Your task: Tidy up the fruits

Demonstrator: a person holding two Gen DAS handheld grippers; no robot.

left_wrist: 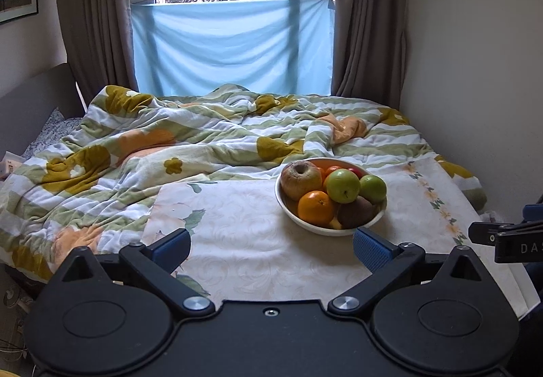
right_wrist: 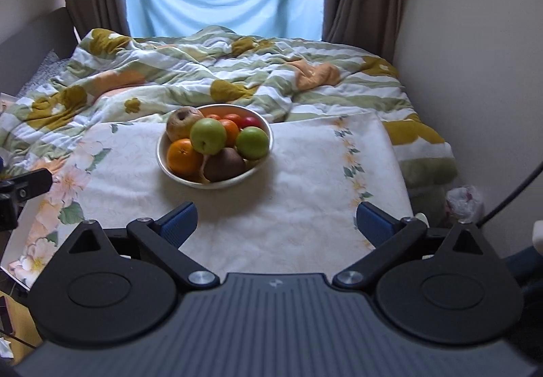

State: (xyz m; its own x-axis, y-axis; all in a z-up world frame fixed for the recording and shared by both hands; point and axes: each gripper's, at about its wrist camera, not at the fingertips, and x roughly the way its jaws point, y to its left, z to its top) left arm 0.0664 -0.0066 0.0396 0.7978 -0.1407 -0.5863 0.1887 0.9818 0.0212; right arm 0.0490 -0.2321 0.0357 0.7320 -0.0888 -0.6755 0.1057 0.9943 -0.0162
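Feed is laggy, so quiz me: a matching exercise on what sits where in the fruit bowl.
Things:
1. orange
2. brown apple
3. kiwi
4. right claw

Places or states, seen from the right wrist:
A. back left of the bowl
B. open, nothing between the fingers
C. front left
D. front middle

Pairs: 1-C, 2-A, 3-D, 4-B

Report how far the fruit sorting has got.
Done: the fruit sits piled in the white bowl on the floral cloth, including two green apples, an orange, a brown apple and a kiwi. No loose fruit shows on the cloth.
In hand: nothing. The left gripper and right gripper are open and empty, short of the bowl.
Left: apparently nothing.
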